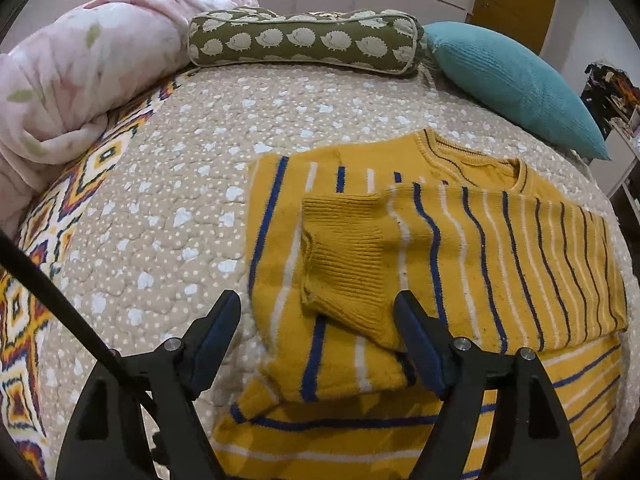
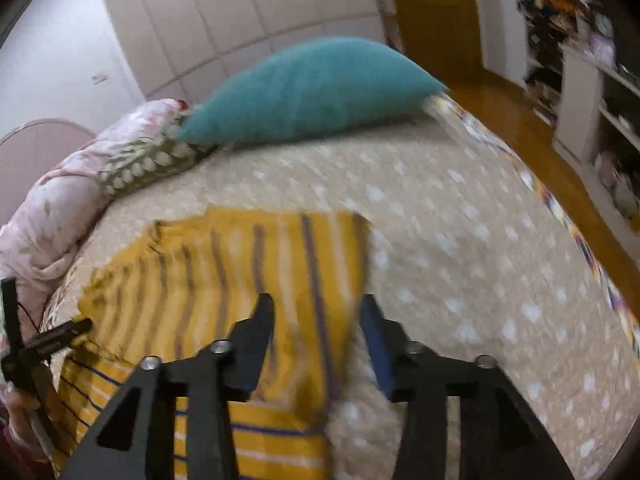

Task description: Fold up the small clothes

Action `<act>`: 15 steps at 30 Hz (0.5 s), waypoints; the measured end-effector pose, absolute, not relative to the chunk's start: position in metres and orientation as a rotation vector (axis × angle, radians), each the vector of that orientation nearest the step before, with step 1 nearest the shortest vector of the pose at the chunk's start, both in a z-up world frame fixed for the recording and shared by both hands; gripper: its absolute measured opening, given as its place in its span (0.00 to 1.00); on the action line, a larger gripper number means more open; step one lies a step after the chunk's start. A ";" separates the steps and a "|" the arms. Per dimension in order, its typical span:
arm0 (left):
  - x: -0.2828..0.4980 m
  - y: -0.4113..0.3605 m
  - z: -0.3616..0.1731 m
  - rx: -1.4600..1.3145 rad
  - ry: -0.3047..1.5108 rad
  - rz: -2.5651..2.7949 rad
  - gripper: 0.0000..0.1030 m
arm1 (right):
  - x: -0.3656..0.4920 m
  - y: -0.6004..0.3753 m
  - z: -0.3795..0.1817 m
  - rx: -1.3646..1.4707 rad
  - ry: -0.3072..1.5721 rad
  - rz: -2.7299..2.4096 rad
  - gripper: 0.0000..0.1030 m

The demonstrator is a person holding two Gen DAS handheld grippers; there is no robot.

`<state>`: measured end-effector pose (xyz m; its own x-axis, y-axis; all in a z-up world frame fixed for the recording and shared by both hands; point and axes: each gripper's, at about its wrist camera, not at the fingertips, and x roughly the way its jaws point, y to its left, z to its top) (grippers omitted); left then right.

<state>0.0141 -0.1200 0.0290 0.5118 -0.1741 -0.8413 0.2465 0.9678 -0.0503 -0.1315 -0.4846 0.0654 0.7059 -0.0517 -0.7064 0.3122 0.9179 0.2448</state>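
A mustard striped sweater (image 1: 460,240) lies on the bed quilt (image 1: 168,200), both sleeves folded across its chest. The left gripper (image 1: 320,312) and right gripper (image 2: 316,316) gape empty; the lengthwise fold remains.

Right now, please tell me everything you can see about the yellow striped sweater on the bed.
The yellow sweater is a mustard knit with thin blue and white stripes, a ribbed round collar and ribbed cuffs. It lies flat on the beige quilt, partly folded: one sleeve is laid across the chest, its cuff on top. The left gripper stands open around that cuff without pressing on it. The right gripper hovers open over the sweater's other edge.
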 end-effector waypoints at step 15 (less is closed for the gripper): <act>0.013 -0.116 0.022 0.045 1.008 -0.266 0.80 | -0.079 -0.471 0.036 0.274 0.841 -0.274 0.48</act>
<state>0.0135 -0.1156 0.0222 0.5043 -0.2001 -0.8400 0.2412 0.9667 -0.0855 -0.0791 -0.4709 0.0362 0.6361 -0.1291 -0.7607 0.3432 0.9303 0.1291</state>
